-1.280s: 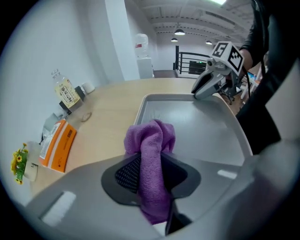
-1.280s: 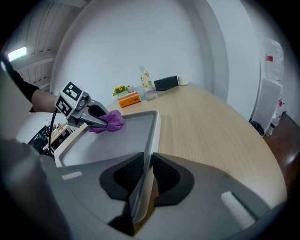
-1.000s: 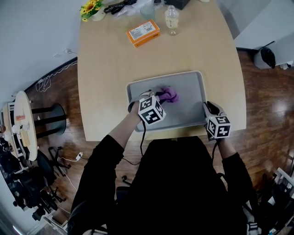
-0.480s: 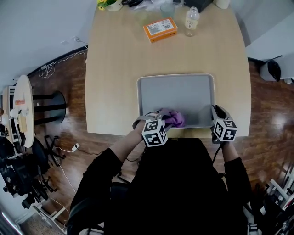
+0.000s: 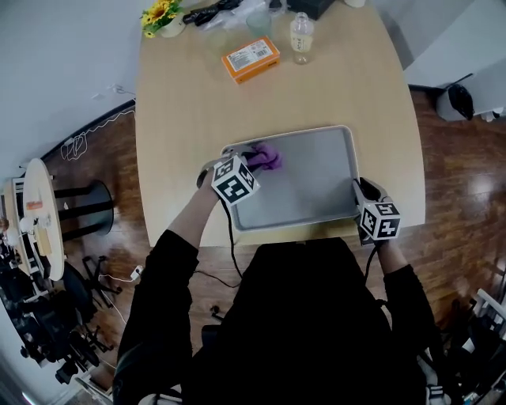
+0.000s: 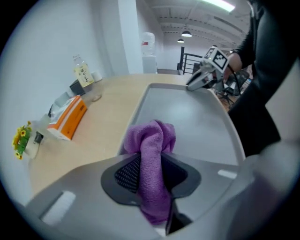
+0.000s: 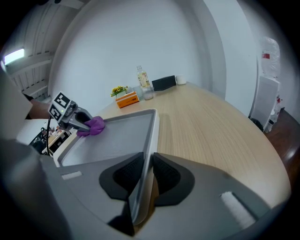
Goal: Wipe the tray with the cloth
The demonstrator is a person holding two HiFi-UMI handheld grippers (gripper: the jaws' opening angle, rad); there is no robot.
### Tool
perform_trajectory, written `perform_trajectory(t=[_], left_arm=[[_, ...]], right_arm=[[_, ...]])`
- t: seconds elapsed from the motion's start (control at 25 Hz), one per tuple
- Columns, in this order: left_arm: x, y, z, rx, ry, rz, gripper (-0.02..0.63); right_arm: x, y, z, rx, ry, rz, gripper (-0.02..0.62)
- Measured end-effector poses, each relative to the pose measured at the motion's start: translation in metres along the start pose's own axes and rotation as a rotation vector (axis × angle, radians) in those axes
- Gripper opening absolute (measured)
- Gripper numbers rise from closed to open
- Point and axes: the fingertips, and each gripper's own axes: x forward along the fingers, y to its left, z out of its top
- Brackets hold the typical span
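A grey tray (image 5: 316,178) lies on the wooden table near its front edge. My left gripper (image 5: 254,160) is shut on a purple cloth (image 5: 268,156) and presses it into the tray's far left corner. In the left gripper view the cloth (image 6: 151,145) stands bunched between the jaws of the left gripper (image 6: 152,169), with the tray (image 6: 192,117) stretching beyond it. My right gripper (image 5: 362,192) is shut on the tray's right rim near its front corner. The right gripper view has that rim (image 7: 151,140) clamped between the jaws of the right gripper (image 7: 144,174), and the cloth (image 7: 96,124) far across.
An orange box (image 5: 251,58), a clear bottle (image 5: 299,35) and yellow flowers (image 5: 158,14) stand at the table's far end. Bare wood (image 5: 198,119) lies between them and the tray. A round side table (image 5: 41,213) stands on the floor at left.
The left gripper carried the cloth from the tray's middle down to its front edge, then up to the far left corner. The right gripper kept its hold on the rim.
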Motion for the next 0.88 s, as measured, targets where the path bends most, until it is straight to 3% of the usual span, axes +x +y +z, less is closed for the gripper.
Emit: perform_trajectory(t=[0.08, 0.2, 0.44, 0.68, 0.88], left_arm=[[-0.001, 0.023, -0.003, 0.002, 0.024, 0.022, 0.086], [-0.003, 0.022, -0.002, -0.031, -0.001, 0.029, 0.084], [-0.018, -0.045, -0.01, -0.158, -0.104, 0.008, 0.081], [-0.025, -0.129, -0.02, -0.13, -0.122, -0.074, 0.083], [-0.03, -0.165, -0.03, -0.041, -0.092, -0.156, 0.081]], right_arm=[[0.0, -0.001, 0.0, 0.009, 0.0, 0.007, 0.069], [-0.001, -0.003, 0.0, 0.018, -0.002, 0.007, 0.067], [-0.003, -0.005, 0.003, 0.023, 0.003, 0.003, 0.067], [-0.001, -0.005, 0.002, 0.016, 0.018, 0.003, 0.069], [0.001, -0.005, 0.001, 0.012, 0.024, 0.005, 0.069]])
